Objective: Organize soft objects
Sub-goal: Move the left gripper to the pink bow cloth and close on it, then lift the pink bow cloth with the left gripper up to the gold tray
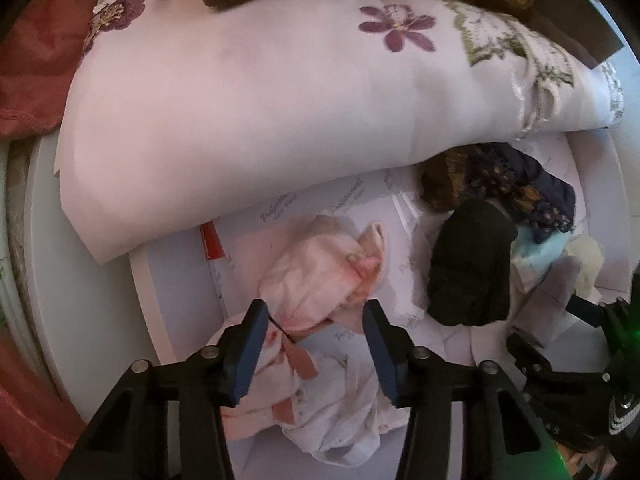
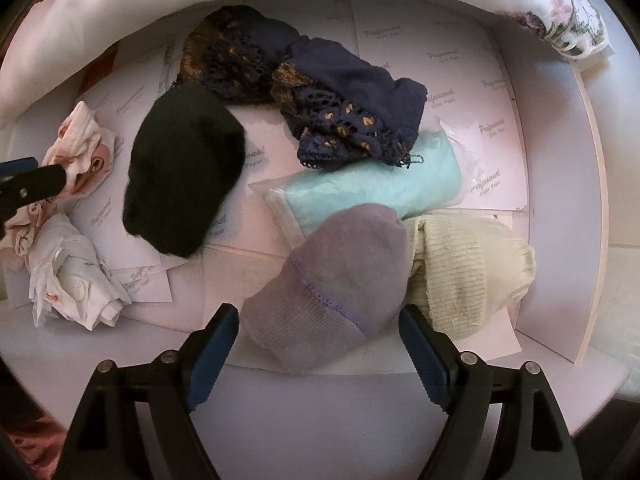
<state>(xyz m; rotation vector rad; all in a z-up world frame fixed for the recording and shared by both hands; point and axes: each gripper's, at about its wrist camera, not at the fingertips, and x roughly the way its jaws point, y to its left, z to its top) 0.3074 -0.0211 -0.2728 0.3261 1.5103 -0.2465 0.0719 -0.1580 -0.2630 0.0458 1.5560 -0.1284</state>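
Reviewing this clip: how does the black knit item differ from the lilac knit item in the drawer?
The black knit item is uniformly dark; the lilac knit item is pale purple with a stitched seam between a ribbed band and a smoother end. The black one lies apart from both grippers, on the printed paper lining; the lilac one sits between the open fingers of the right gripper, against a cream knit item. Both are soft, bundled knits.

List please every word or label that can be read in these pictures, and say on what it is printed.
"Professional": script watermark repeated on the white paper sheets lining the drawer.
"Color Paper": small line under it, only just legible.
Red label at the drawer's left: no readable text.
Clothes: no text seen.
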